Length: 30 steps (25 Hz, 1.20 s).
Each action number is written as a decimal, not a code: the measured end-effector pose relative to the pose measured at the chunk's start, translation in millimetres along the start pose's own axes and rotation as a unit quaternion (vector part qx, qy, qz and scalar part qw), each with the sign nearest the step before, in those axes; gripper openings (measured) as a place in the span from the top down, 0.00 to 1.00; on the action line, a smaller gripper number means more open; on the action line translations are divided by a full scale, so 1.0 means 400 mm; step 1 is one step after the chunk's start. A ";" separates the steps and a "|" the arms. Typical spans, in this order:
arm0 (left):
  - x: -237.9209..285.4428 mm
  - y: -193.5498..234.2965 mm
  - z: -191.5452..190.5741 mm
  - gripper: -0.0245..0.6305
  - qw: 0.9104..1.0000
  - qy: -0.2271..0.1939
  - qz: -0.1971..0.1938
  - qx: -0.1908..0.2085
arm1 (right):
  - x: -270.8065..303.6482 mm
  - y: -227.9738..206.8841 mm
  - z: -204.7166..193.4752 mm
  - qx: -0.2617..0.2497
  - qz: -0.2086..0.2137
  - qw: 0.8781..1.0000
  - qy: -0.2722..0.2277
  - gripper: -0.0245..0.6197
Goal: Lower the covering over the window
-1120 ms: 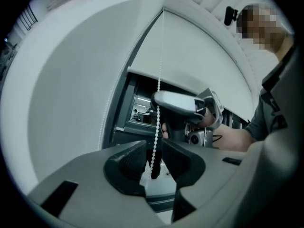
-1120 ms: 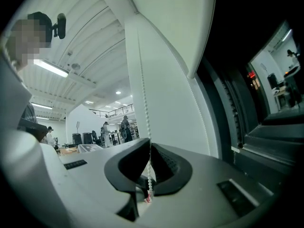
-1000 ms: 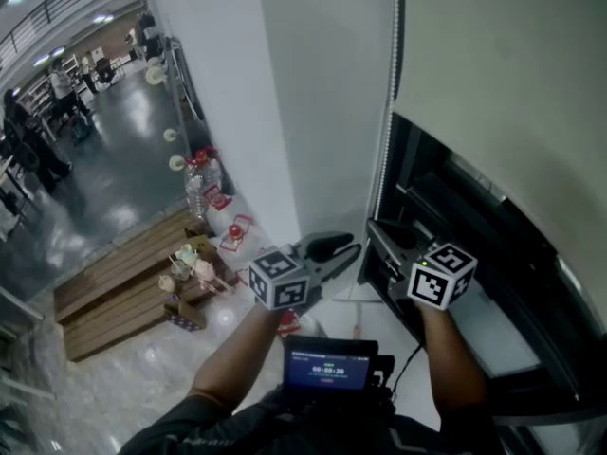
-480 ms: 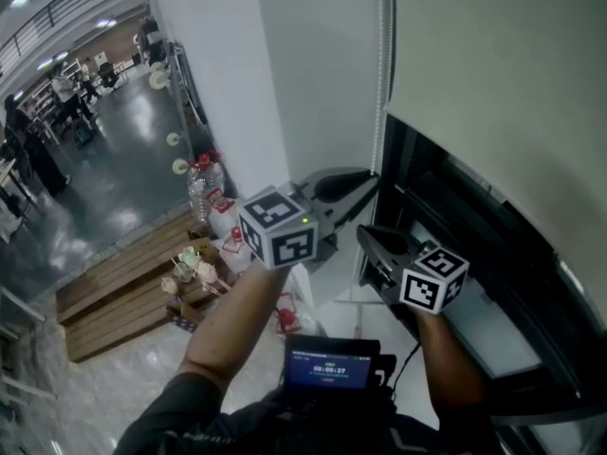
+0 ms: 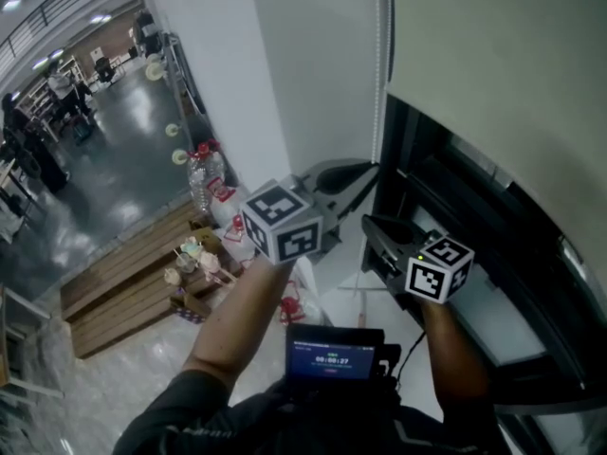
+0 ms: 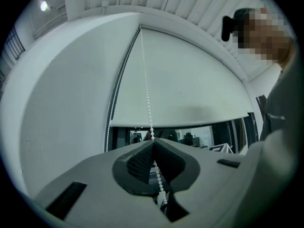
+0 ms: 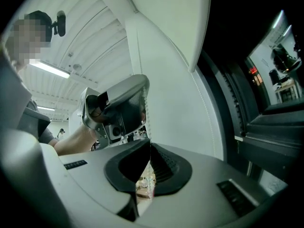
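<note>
Blind [image 5: 493, 55] part-way down, window [image 5: 432, 192] below still bare. Left gripper [image 6: 153, 141] has climbed the bead chain [image 6: 146, 89]; fingers just closed, now pinching it above the right gripper [image 7: 149, 145], also clamped on chain. Likely set for next downward pull.

White wall [image 5: 313, 83] and blind [image 5: 493, 64] flank the bead chain [image 6: 146, 80]; open floor [image 5: 114, 159] lies left.
</note>
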<state>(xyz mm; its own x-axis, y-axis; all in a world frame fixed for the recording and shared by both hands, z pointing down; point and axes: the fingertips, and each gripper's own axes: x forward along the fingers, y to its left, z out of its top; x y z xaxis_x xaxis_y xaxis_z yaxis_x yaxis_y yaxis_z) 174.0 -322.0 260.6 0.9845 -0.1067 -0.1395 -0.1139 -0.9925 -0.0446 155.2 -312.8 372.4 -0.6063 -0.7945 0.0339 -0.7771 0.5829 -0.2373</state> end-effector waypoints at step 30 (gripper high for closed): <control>-0.038 -0.030 -0.267 0.96 0.995 0.051 0.000 -0.080 | -0.084 0.017 0.099 -0.062 -0.042 0.997 -0.003 0.77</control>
<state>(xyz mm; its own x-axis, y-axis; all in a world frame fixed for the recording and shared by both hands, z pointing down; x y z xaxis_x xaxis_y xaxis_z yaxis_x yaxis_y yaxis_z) 174.6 -314.8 369.1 0.9937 -0.1050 -0.0385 -0.0999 -0.9883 0.1154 177.1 -288.8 331.3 -0.5371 -0.8424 0.0434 -0.8406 0.5302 -0.1109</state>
